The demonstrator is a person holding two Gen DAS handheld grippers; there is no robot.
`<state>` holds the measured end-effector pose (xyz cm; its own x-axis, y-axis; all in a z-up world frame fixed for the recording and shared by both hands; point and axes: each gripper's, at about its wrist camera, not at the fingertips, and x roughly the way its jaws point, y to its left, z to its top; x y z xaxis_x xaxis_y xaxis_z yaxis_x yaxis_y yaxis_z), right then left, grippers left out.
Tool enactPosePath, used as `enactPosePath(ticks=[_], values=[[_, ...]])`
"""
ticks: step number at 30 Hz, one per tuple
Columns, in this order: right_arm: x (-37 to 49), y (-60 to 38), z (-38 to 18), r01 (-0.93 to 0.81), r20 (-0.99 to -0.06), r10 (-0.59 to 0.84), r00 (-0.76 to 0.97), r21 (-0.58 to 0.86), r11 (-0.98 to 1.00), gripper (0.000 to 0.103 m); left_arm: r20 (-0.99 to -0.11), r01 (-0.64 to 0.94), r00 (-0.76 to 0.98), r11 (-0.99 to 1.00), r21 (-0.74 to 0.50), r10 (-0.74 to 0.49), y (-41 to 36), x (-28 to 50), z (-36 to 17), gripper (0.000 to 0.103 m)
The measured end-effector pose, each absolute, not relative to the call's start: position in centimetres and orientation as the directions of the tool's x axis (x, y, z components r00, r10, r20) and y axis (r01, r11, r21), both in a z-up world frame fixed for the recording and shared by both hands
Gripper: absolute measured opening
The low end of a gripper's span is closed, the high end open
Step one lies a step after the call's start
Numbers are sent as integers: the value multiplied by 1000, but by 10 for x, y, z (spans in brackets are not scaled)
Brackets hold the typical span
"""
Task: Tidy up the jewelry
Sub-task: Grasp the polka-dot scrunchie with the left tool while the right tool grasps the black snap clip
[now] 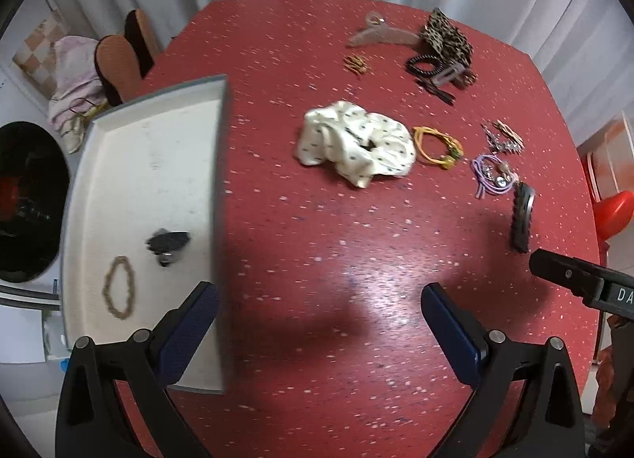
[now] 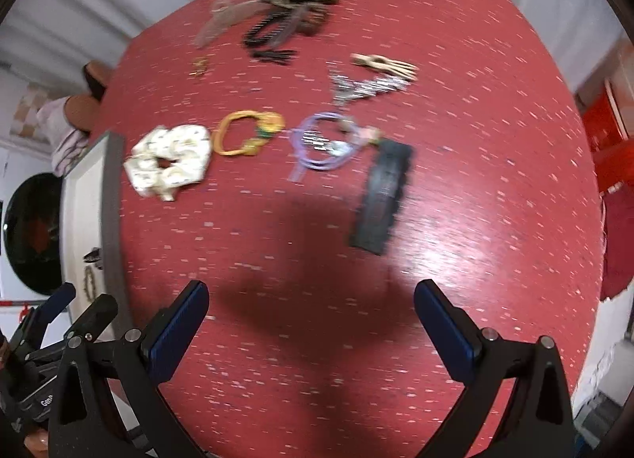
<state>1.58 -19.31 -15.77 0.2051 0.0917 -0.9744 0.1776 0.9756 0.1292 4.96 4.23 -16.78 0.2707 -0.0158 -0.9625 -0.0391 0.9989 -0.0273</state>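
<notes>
In the left wrist view, the left gripper (image 1: 319,301) stood at the bottom of the frame with its jaws spread wide and nothing between them, above bare red table (image 1: 325,259). Its left finger overlapped the near right edge of a grey-rimmed tray (image 1: 220,188) occupying the left of the frame. Inside the tray, at lower left, lay a beaded bracelet (image 1: 119,286) and, just beside it to the upper right, a small dark accessory (image 1: 168,243); the two appeared apart.

At centre frame a white dotted scrunchie (image 1: 354,142) rested on the table, with a yellow hair tie (image 1: 438,146) just to its right, possibly touching. Further right were a purple hair tie (image 1: 493,176), a silver ornament (image 1: 501,138) above it, and a black comb clip (image 1: 522,216) below it. In the upper right sat a translucent claw clip (image 1: 382,34), a leopard-print scrunchie (image 1: 447,37), a black coil tie (image 1: 426,63) and black hairpins (image 1: 436,91). A small gold piece (image 1: 358,64) lay alone at upper centre.

In the right wrist view, heavily blurred, the right gripper (image 2: 311,301) was likewise wide apart and held nothing, over bare table at the bottom of the frame. The black comb clip (image 2: 382,196) lay nearest above it, right of centre. The left gripper's body (image 2: 51,323) showed at lower left beside the tray.
</notes>
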Motion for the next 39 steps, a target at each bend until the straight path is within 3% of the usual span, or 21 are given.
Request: enactPosePath(ticks=[24,39], values=[[36,-246,-184,291,-983,-2,182,52,955,103,-970,-241,232,962,-131,-74,40,127,-210,102],[80,-207,-208,276,-971,-129,203,-69,959,103,-969,-273,239,954,-122,-56,46,170,-241,102]])
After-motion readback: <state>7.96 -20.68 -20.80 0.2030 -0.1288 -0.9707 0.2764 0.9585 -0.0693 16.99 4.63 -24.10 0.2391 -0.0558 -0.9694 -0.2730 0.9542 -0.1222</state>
